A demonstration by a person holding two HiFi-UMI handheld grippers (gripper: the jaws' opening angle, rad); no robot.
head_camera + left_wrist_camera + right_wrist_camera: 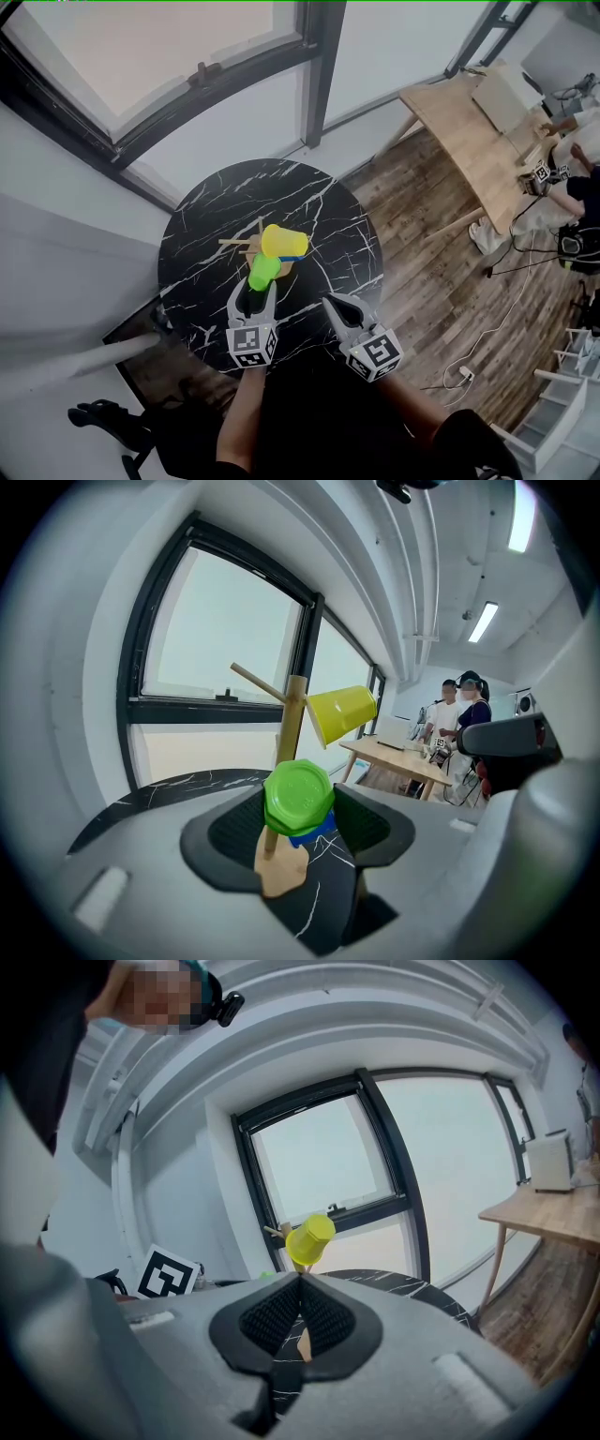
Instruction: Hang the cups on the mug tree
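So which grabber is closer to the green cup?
Left. The left gripper has the green cup right between its jaws. The right gripper is shut and empty, off to the cup's right, not touching it.

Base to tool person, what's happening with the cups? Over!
Left tool clamped on green cup, close to mug tree. Right tool shut, empty. Yellow cup already hung. Nothing blocking the free peg.
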